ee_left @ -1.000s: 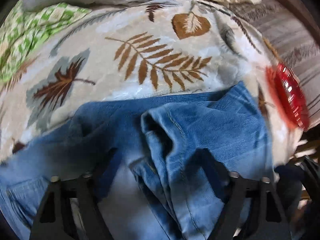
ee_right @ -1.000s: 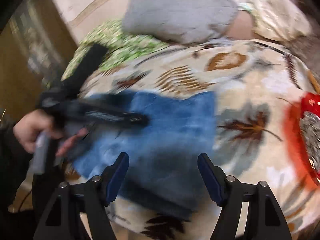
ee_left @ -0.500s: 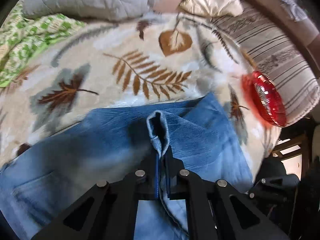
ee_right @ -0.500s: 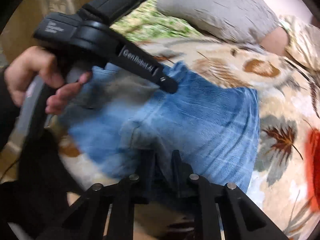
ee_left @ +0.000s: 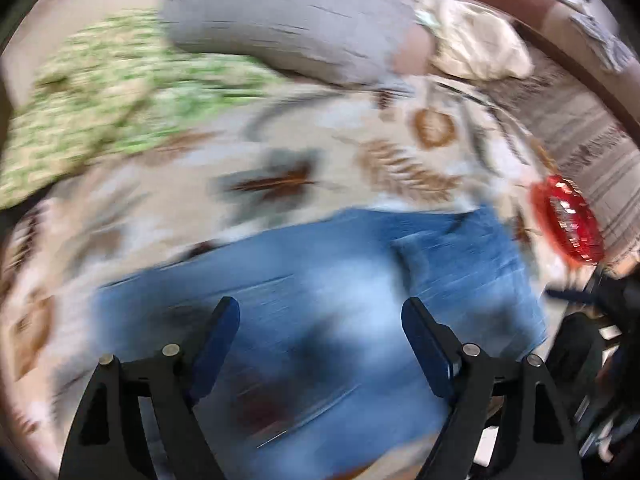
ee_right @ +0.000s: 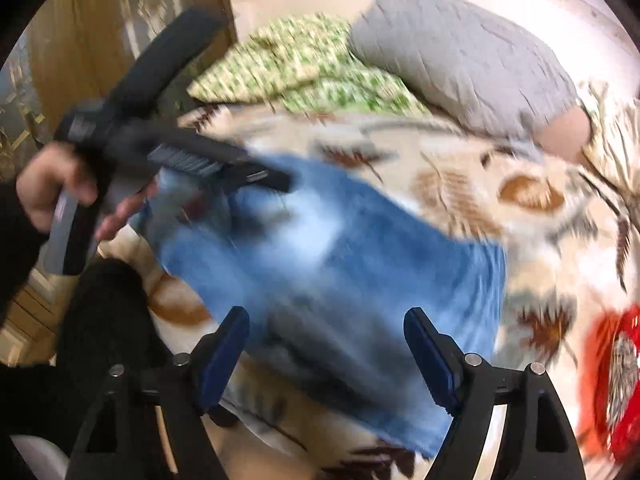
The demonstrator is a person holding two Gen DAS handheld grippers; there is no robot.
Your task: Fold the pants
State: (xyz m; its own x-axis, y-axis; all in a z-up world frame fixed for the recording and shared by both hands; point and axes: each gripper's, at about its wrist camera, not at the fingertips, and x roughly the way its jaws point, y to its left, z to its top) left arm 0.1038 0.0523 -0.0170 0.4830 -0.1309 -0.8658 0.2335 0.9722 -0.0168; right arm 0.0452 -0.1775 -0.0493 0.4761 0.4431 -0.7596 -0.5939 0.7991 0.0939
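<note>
- Blue denim pants (ee_left: 360,280) lie folded into a rough rectangle on the leaf-print blanket (ee_left: 280,152), below both of your grippers.
- Your left gripper (ee_left: 320,320) has just been opening; its jaws stand wide with nothing between the pads, the denim lying loose underneath.
- Your right gripper (ee_right: 326,332) has likewise just been opening and grips nothing; the pants (ee_right: 340,248) sit under it, clear of the blue pads (ee_right: 224,344).
- From the right wrist view, your left hand (ee_right: 48,188) holds the other tool over the left end of the jeans, so it covers that edge.
- A red, shiny object (ee_left: 568,224) rests on the blanket just beside the right end of the pants; blur keeps you from telling what it is.
- Beyond the jeans a grey quilted pillow (ee_left: 288,20) leans against a green-patterned cloth (ee_left: 112,92), both well apart from the denim.
- A cream crumpled fabric (ee_left: 476,44) and a striped cover (ee_left: 592,148) lie at the far right.
- Wooden panelling (ee_right: 104,28) stands behind your left hand.
</note>
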